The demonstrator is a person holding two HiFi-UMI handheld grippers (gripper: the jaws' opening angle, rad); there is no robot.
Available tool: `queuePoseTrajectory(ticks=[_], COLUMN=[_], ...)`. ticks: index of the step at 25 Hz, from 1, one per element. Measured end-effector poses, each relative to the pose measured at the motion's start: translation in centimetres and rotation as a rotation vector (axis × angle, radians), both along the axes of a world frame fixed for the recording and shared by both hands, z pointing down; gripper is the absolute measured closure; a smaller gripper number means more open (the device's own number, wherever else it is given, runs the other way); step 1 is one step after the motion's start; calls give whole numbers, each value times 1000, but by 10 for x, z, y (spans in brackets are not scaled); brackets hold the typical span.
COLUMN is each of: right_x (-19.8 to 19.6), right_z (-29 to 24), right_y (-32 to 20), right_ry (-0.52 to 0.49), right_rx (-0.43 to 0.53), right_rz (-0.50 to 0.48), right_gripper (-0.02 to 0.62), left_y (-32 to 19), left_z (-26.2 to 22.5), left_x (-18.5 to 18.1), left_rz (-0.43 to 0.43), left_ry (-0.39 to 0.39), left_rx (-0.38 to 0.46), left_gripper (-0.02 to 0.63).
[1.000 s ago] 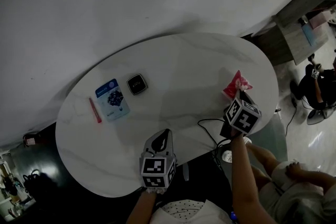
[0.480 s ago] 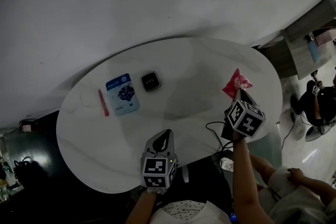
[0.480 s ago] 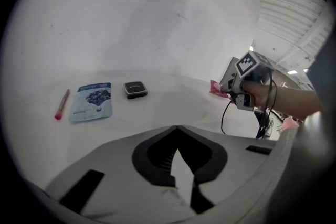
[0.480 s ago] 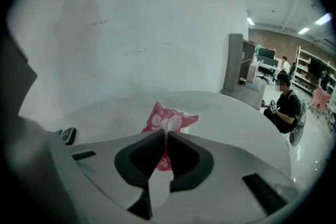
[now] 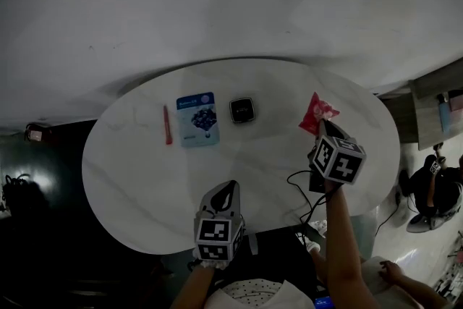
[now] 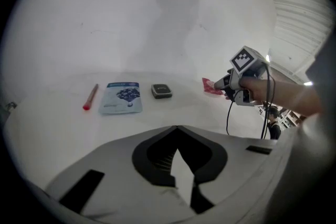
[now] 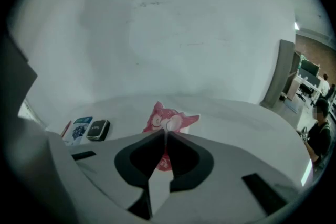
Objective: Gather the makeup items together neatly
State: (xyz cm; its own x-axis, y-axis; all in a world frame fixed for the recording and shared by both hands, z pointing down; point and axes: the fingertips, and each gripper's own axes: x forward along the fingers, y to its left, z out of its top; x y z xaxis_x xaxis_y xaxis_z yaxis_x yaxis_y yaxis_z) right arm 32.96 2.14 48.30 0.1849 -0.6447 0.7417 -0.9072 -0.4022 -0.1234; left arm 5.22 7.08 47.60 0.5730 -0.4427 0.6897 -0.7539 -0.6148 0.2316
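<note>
Print on the flat blue packet (image 5: pixel 197 119): too small to read. Same for the pale mark on the lid of the small black square case (image 5: pixel 241 110). Cannot tell what the thin red stick (image 5: pixel 168 125) is, pen or lip pencil.

All three in a row near the far edge of the white oval table (image 5: pixel 130 177): stick on the left, blue packet just beside it, case near on the right, none touching.

Well apart from them, toward the right edge, a crinkly red and pink packet (image 5: pixel 315 112), its pale picture too blurry to make out. Pinched at its near end by the right gripper (image 5: pixel 323 128), jaws just been closing and now pressed tight on it. Lower part of that packet hidden behind the jaws in the right gripper view. Cannot tell whether lifted or resting on the table.

Over the near edge, the left gripper (image 5: pixel 227 188), jaw tips together, nothing held. Beside the right arm, a looped black cable (image 5: pixel 302 188).
</note>
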Motion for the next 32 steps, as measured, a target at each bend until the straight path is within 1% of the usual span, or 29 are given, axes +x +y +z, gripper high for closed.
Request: queuePoseTrajectory(ticks=[6,11,19,23,27,29,32], right_x=[-31,-48,-71,-81,-81,-80,-79], right_z=[4,12,26,32,37,39,41], right_y=[-33,-50,-67,-73,-77,-78,-78], right_ry=[0,14,15,0,5,7,9], right_rx=[-18,-42,-75,-84,-114,-129,-132], right_rz=[-161,-289,-412,-465,-515,-529,-519], right_gripper=[562,563,563,563,561,555,545], left_y=[-6,-8,-7,-4,-7,-7,-5], left_z=[2,4,9,12,12,13,15], left_x=[-22,-37,-47,-50,-51,-49,-47], left_rz=[-87,-154,-218,-230,-237,-234,-224], left_ry=[3,5,3,-8,-11,-13,-14], left_rx=[-2,-3,-21,-31,-29,-34,-42], left_gripper=[586,586,586,586,586,586,586])
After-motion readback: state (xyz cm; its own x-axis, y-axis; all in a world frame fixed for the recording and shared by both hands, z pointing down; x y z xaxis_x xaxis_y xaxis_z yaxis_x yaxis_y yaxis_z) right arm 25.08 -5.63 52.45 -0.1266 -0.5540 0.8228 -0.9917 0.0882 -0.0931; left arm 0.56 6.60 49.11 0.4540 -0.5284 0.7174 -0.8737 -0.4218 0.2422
